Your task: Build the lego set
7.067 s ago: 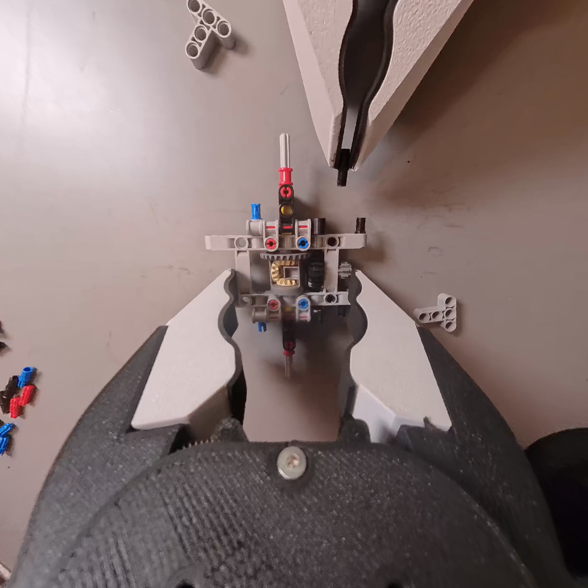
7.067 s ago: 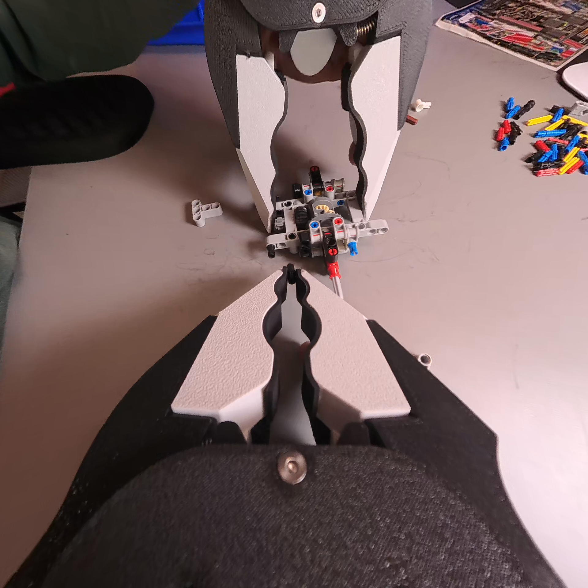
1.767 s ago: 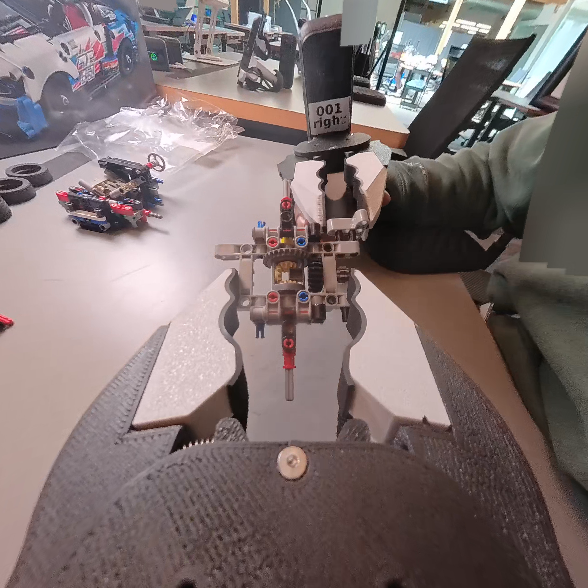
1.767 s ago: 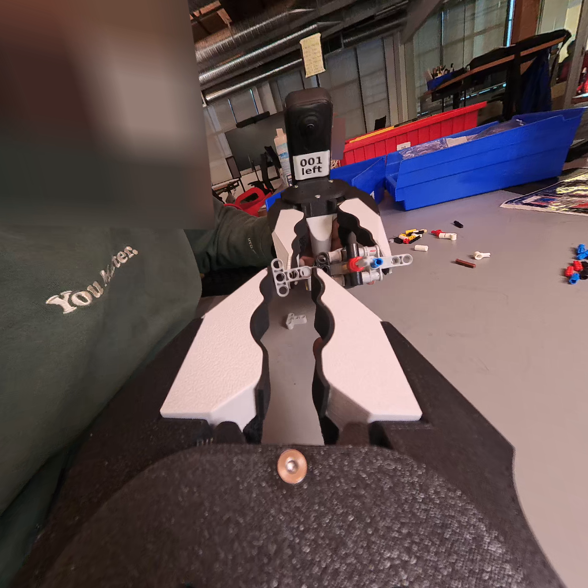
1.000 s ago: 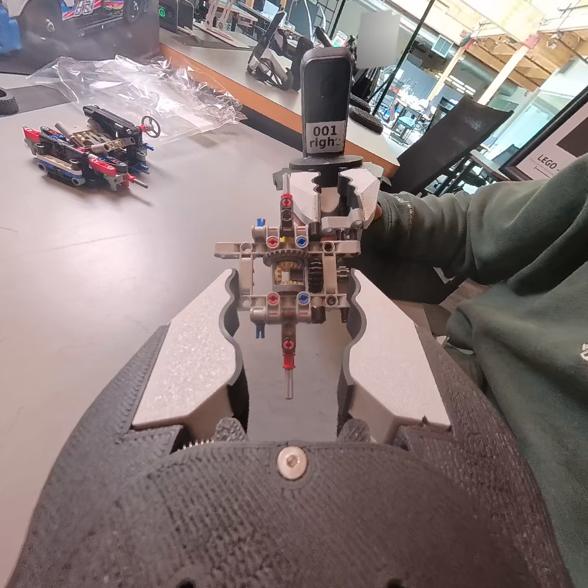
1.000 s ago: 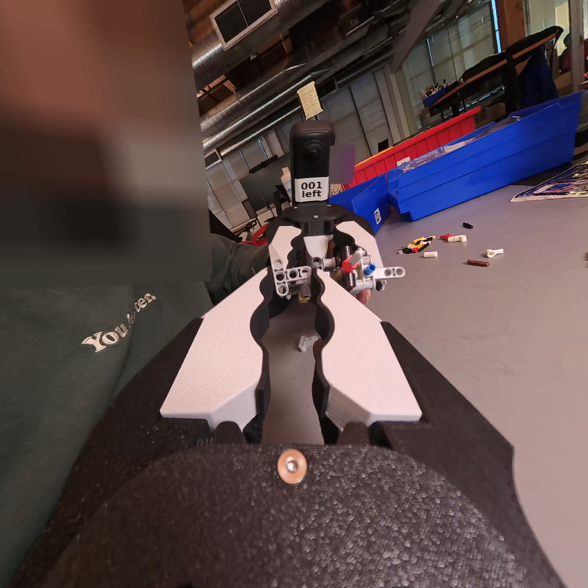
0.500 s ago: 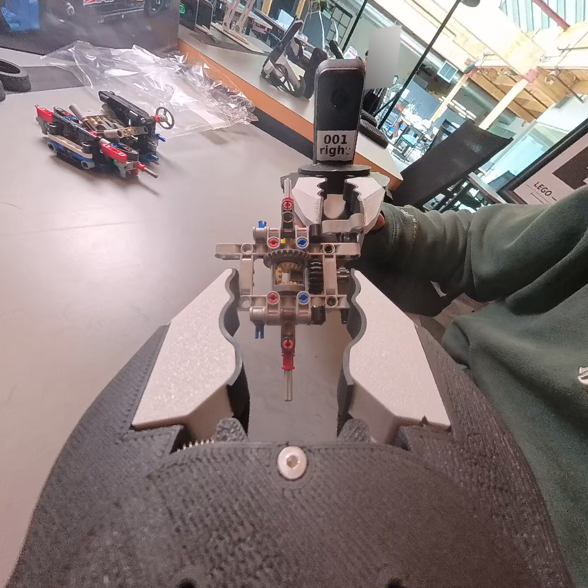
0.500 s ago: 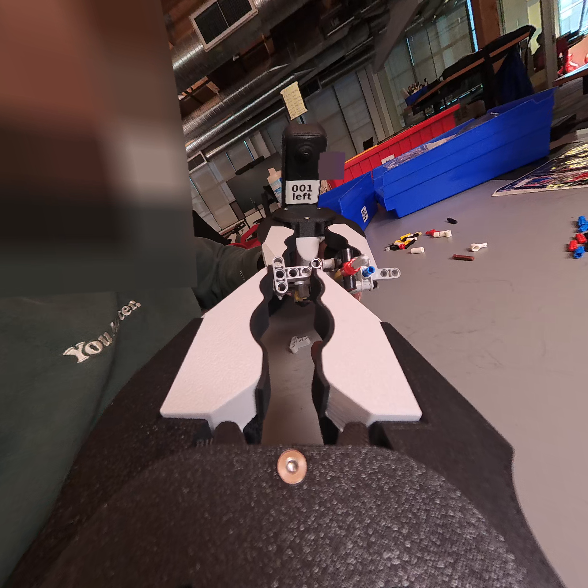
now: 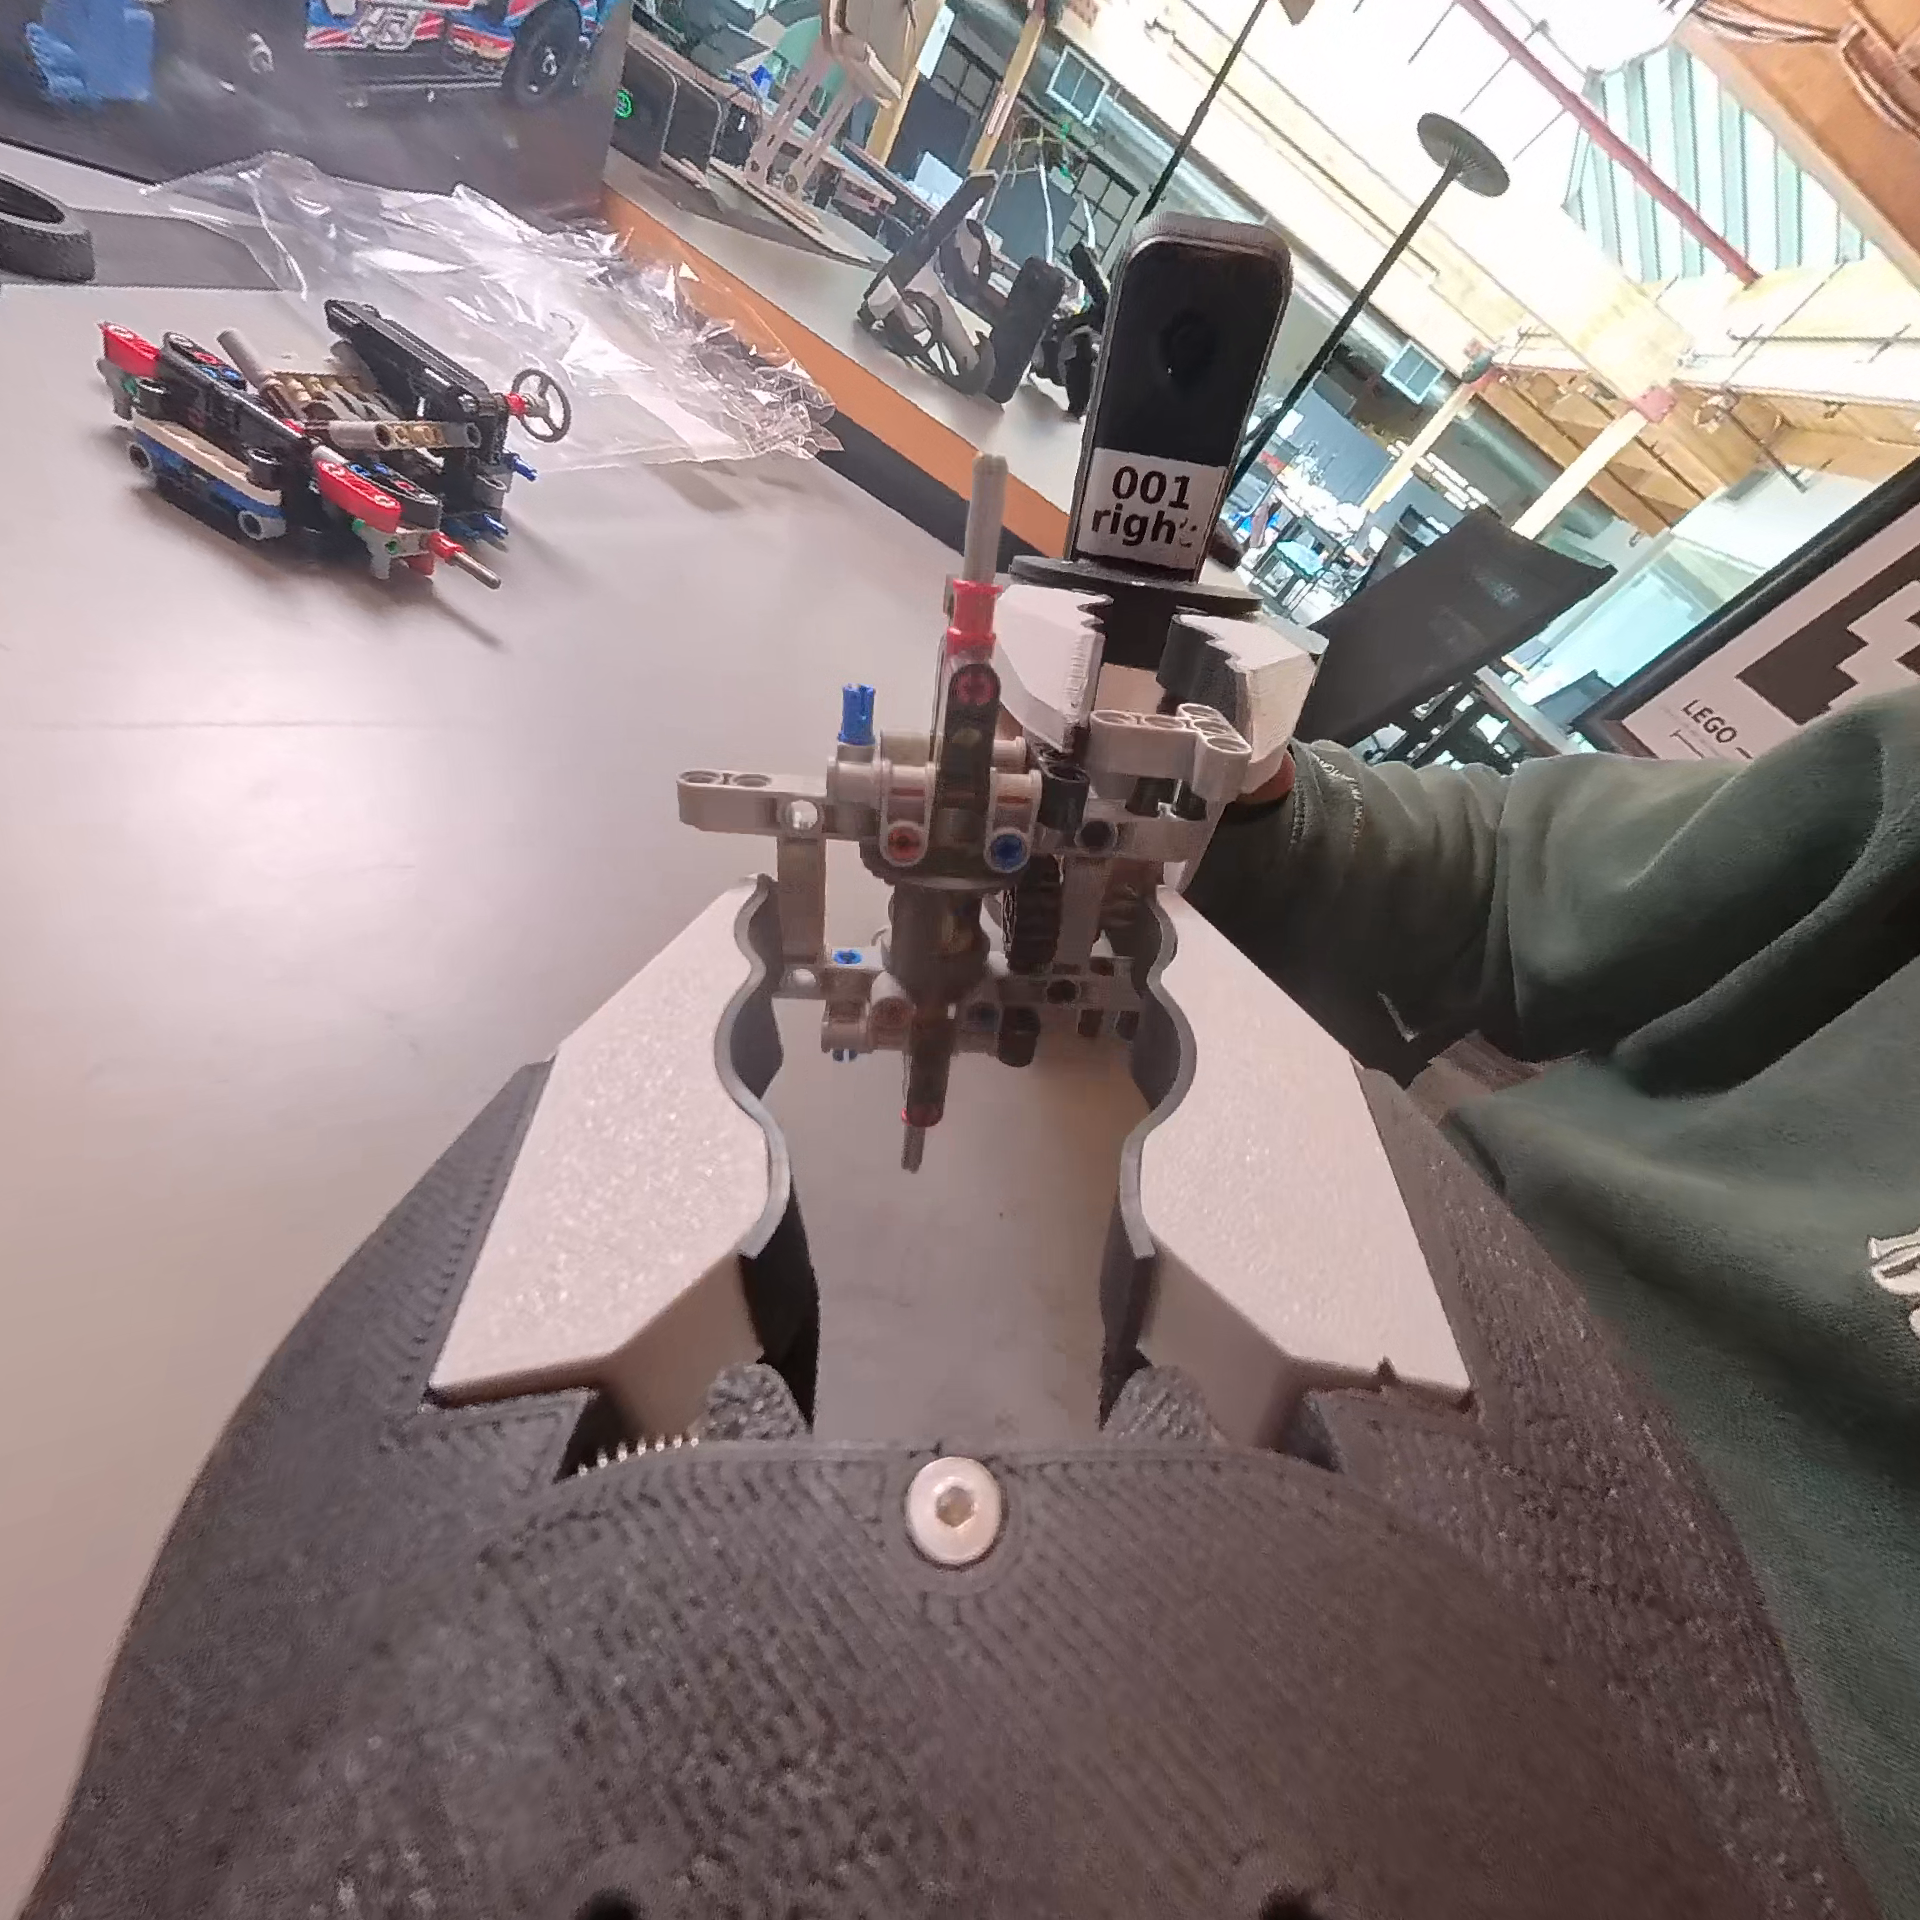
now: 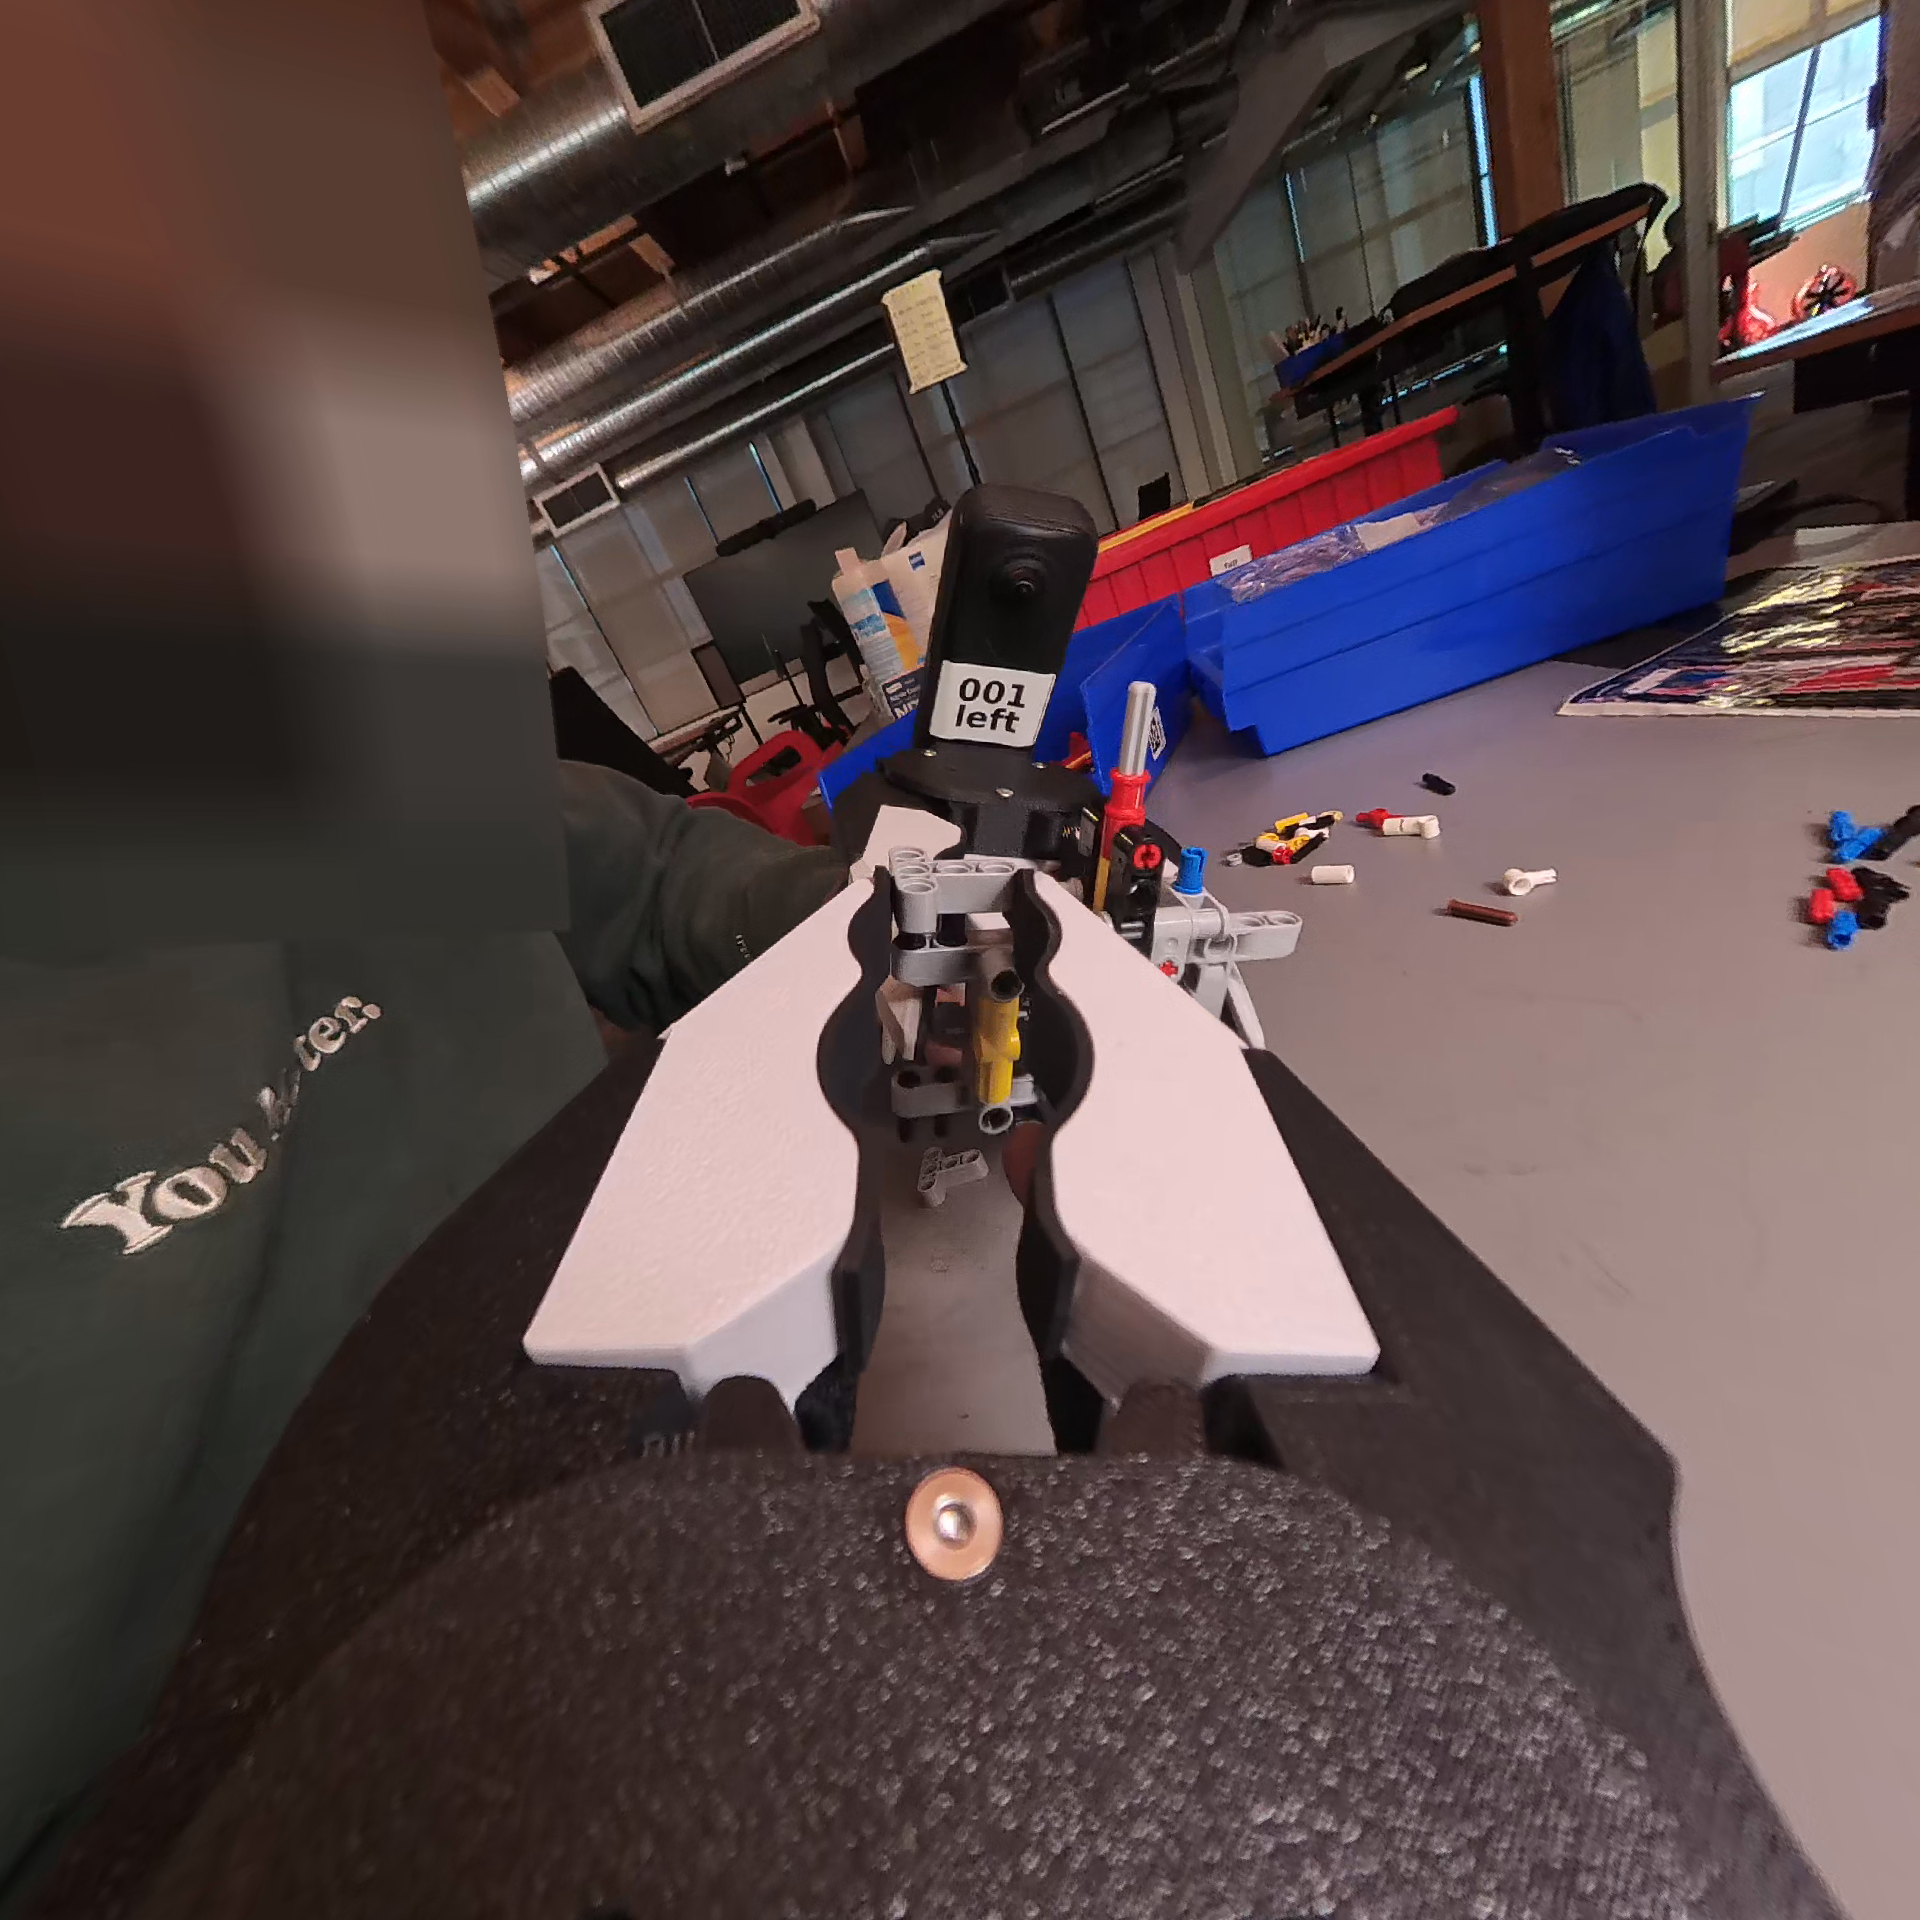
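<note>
Two tools meet on one grey gear assembly [image 9: 951,862], held in the air above the grey worktop [image 9: 312,831]. The left tool [image 9: 951,966] clamps its frame at both sides. The right tool [image 10: 961,925] pinches a grey angled beam [image 10: 951,883] pinned onto the assembly's end. A half-built model [image 9: 312,447] lies well apart.
</note>
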The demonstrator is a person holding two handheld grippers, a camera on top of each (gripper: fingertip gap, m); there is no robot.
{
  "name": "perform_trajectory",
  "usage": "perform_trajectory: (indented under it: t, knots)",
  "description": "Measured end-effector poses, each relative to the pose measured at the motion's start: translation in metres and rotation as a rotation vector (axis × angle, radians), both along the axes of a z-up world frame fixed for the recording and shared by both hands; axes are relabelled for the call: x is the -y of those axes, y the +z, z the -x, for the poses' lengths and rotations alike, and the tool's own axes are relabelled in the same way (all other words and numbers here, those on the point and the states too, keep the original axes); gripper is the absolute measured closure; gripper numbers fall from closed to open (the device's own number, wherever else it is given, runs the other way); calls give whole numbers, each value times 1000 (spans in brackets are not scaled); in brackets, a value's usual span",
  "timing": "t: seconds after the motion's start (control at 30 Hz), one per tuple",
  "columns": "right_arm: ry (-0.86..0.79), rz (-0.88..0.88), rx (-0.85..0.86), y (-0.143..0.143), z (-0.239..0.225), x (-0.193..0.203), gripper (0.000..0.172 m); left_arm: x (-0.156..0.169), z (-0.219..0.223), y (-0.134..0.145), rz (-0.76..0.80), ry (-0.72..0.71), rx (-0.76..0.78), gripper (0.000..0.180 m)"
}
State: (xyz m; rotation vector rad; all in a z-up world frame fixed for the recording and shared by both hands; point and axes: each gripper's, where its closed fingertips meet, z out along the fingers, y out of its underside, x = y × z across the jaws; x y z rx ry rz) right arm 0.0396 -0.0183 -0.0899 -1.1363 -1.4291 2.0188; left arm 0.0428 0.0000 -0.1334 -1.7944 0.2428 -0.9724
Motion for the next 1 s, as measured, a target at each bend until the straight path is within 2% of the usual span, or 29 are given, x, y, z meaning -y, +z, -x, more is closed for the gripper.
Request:
perform_trajectory:
  t: [0.27,0.7,0.87,1.0]
  knots:
    - [14,27,-34,13,-7,-4,150,1,2,18,-123,-2,-9,113]
    - [2,-29,-121,37,-11,2,149,5,2,46,-319,45,17,114]
    - [-6,-51,-118,38,-7,2,151,4,4,45,-310,54,8,113]
    - [-73,-133,-78,30,-5,-12,151,-2,17,30,-259,86,-78,114]
